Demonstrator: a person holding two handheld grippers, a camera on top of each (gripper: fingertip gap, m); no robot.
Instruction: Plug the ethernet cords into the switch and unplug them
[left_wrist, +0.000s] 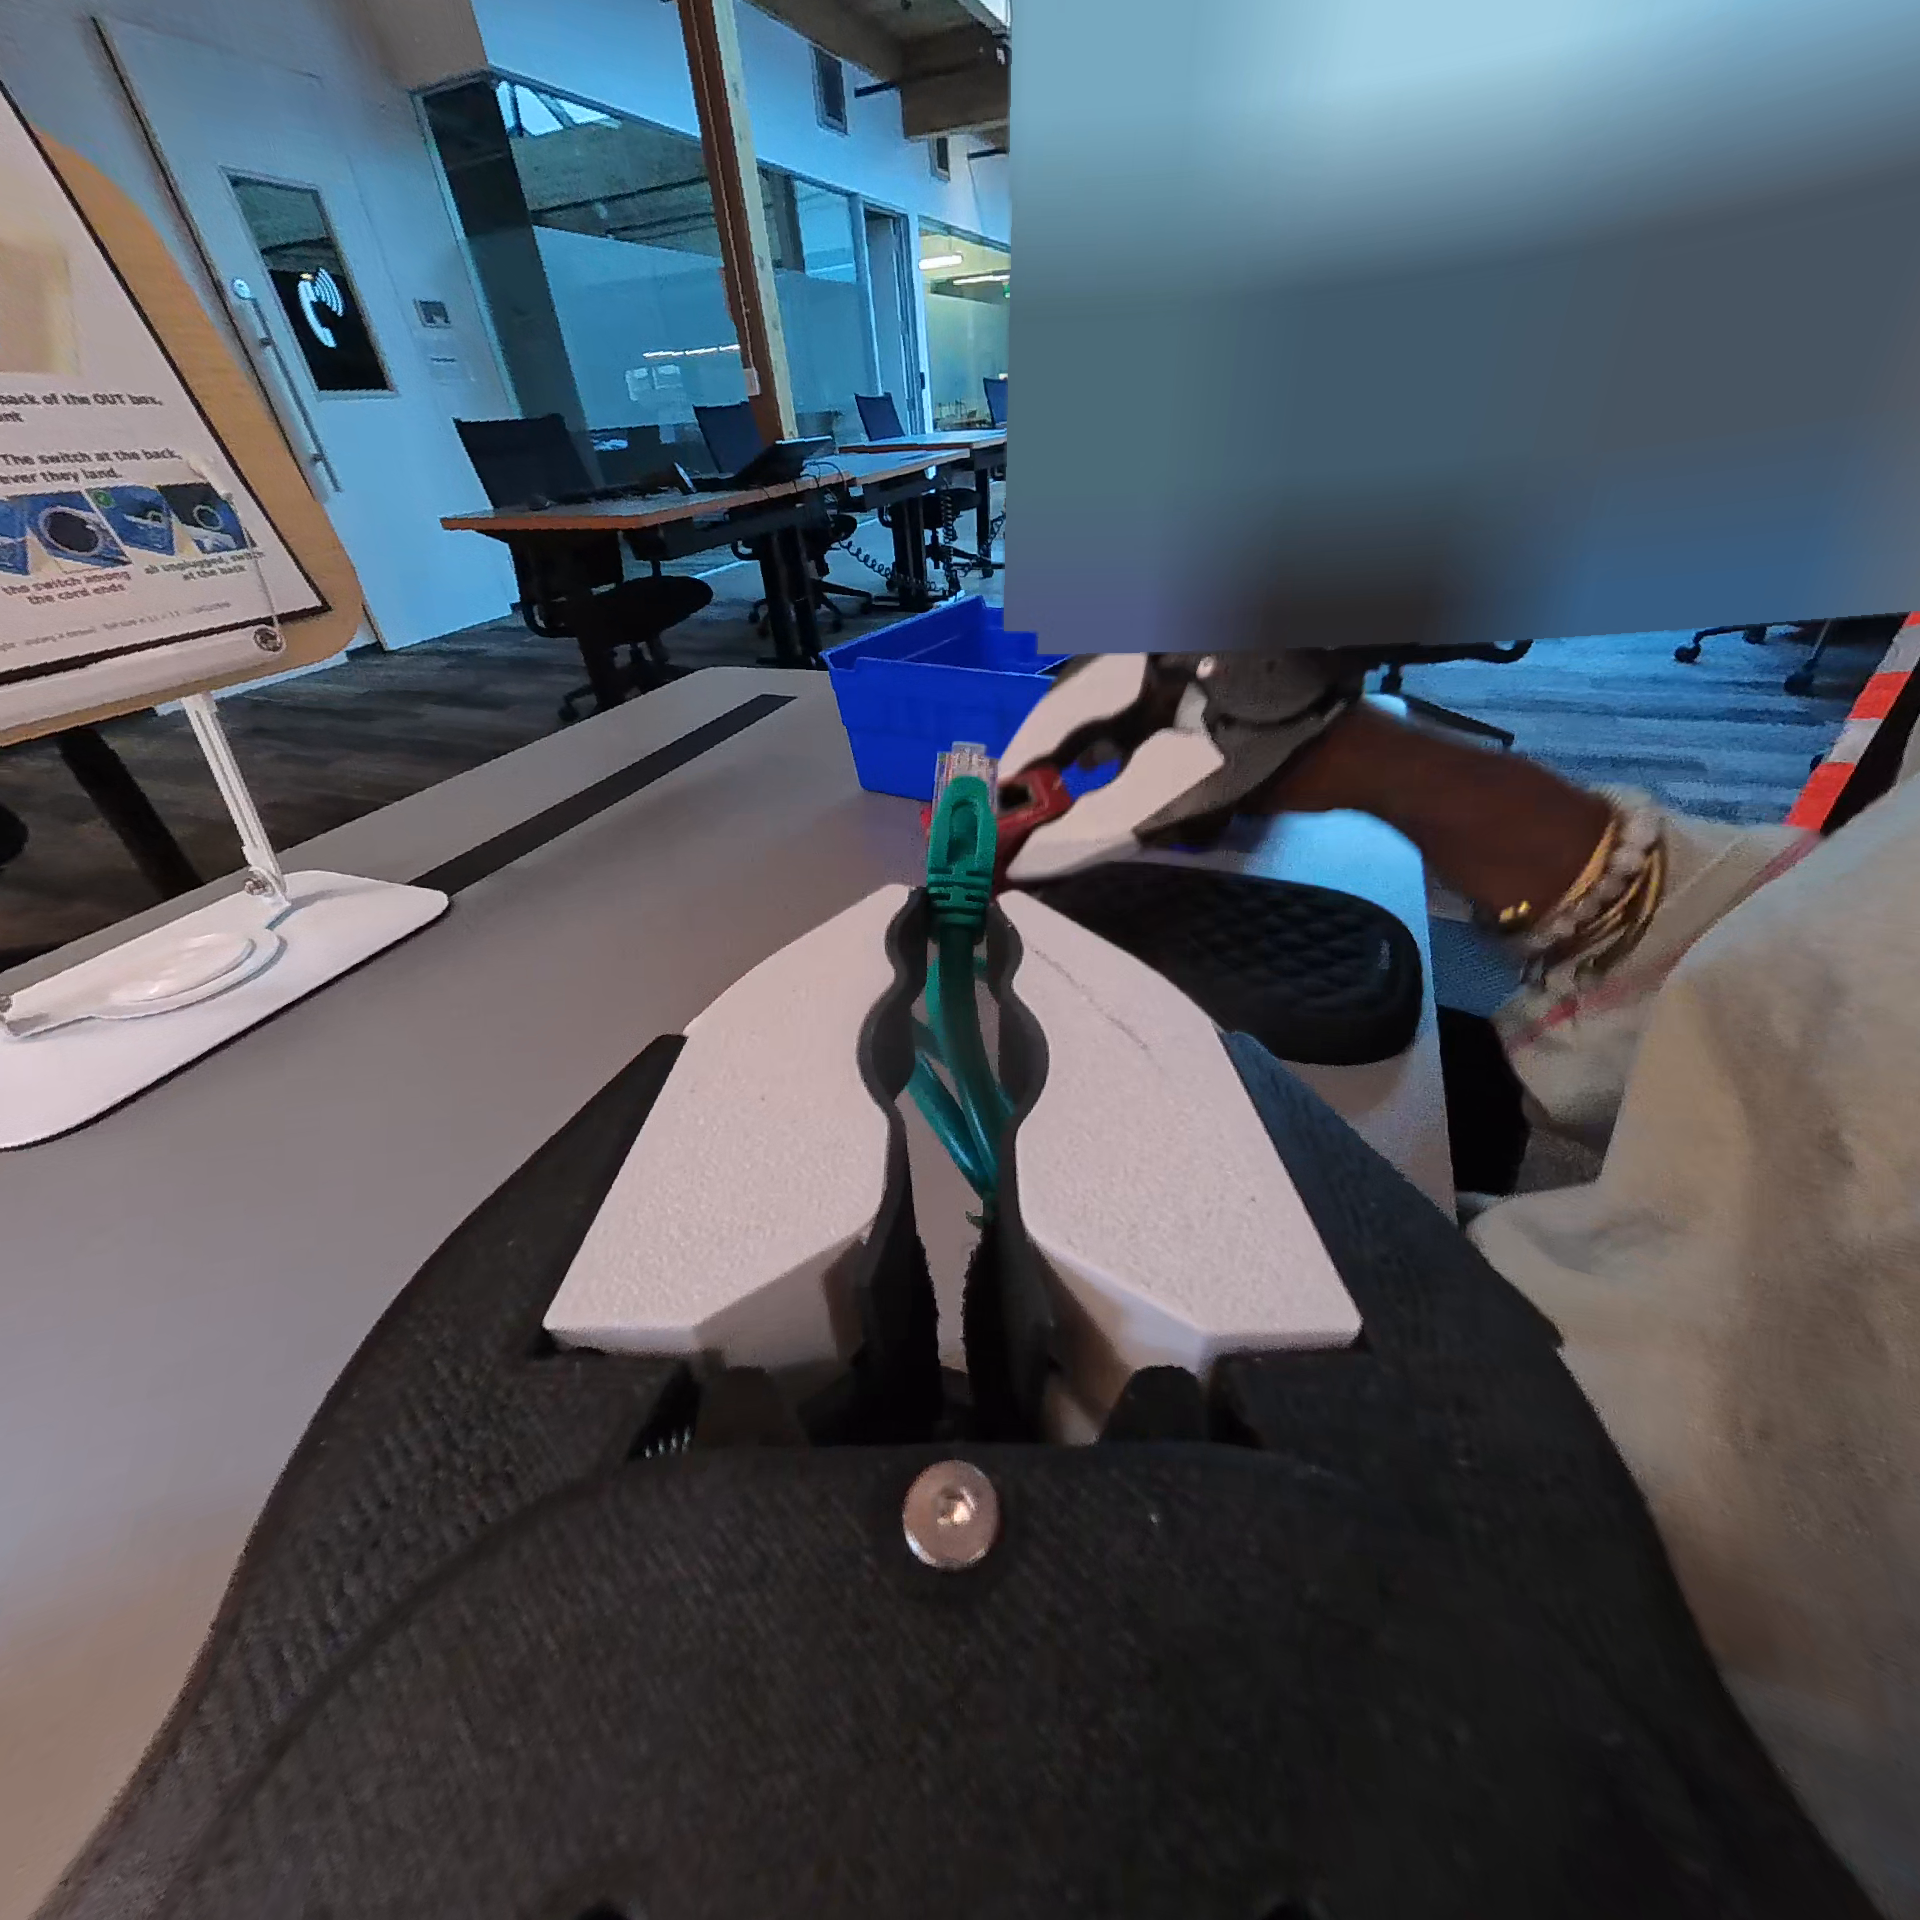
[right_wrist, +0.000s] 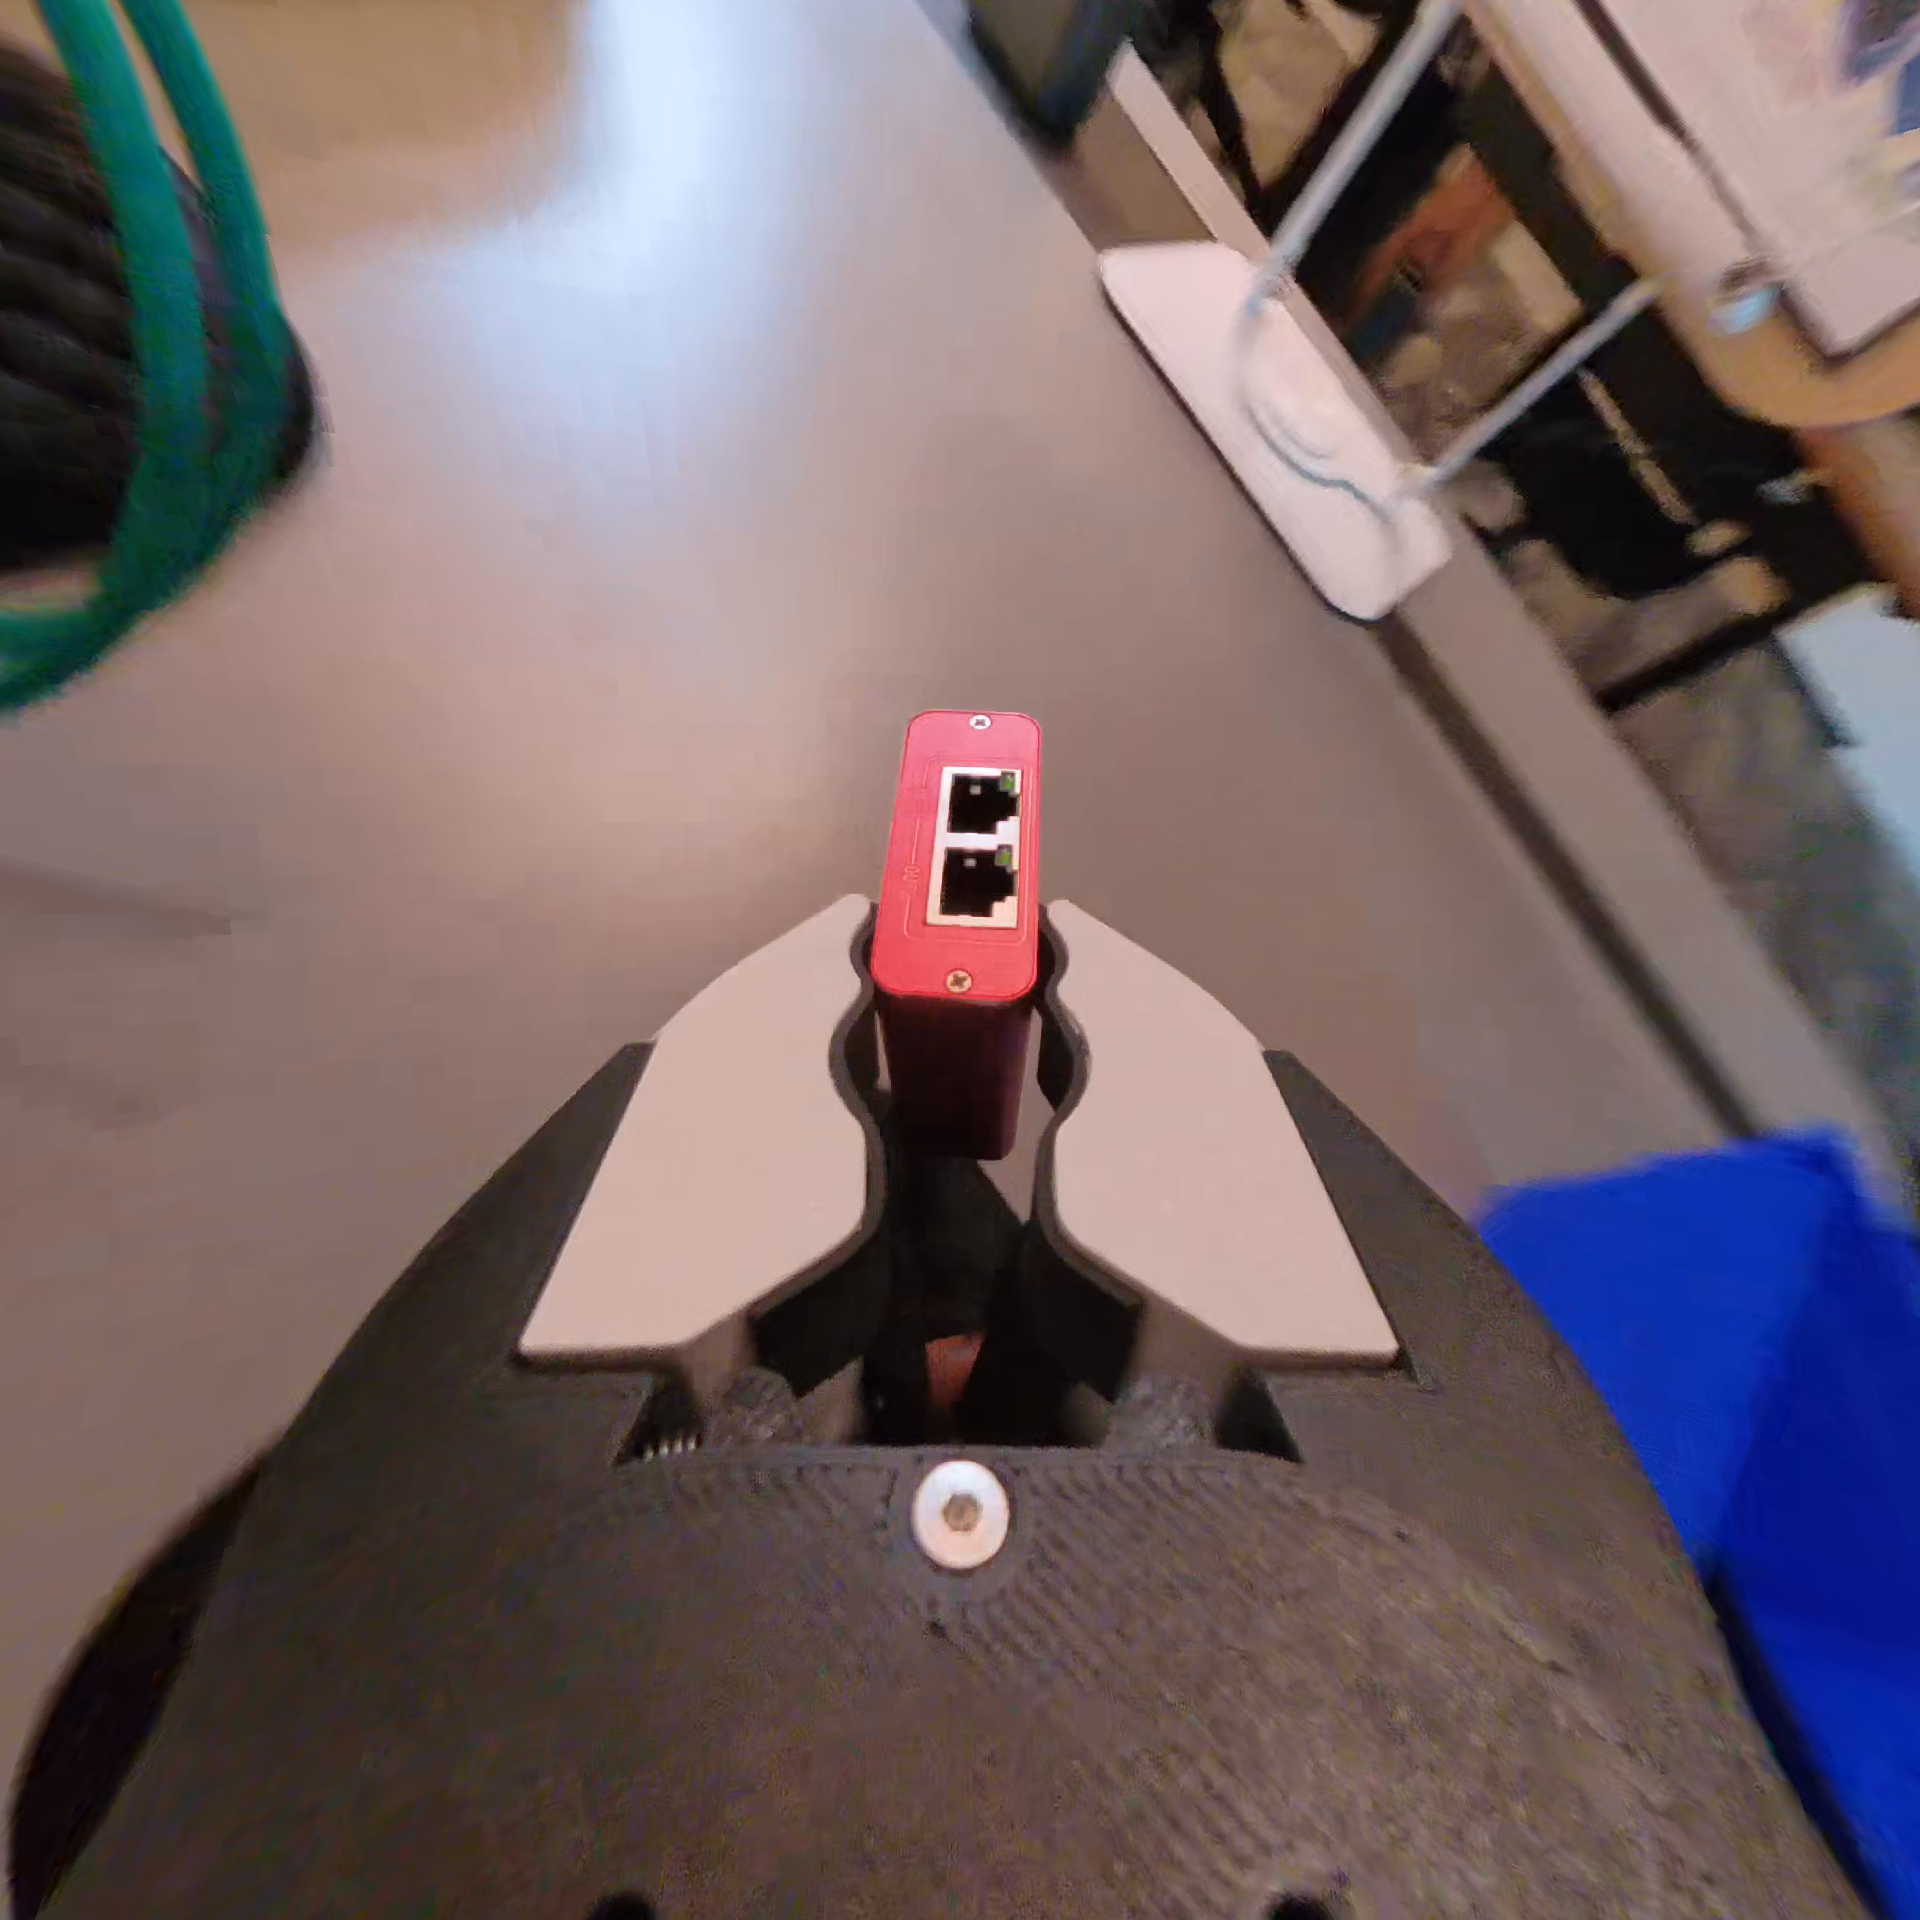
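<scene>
My left gripper (left_wrist: 958, 914) is shut on a green ethernet cord (left_wrist: 961, 842), with the clear plug sticking out past the fingertips and the cable trailing back between the fingers. My right gripper (right_wrist: 956, 940) is shut on a small red switch (right_wrist: 958, 852) held above the grey table, its two empty ports facing outward. In the left wrist view the right gripper (left_wrist: 1049, 821) holds the switch (left_wrist: 1039, 798) just right of and beyond the green plug, close to it. Green cable loops (right_wrist: 177, 343) show at the upper left of the right wrist view.
A blue bin (left_wrist: 935, 696) stands on the grey table (left_wrist: 312, 1143) behind the grippers, also in the right wrist view (right_wrist: 1714, 1403). A sign on a white stand (left_wrist: 156, 966) is at the left. A black mesh pad (left_wrist: 1247, 956) lies to the right. A person's arm and sleeve (left_wrist: 1662, 1143) fill the right side.
</scene>
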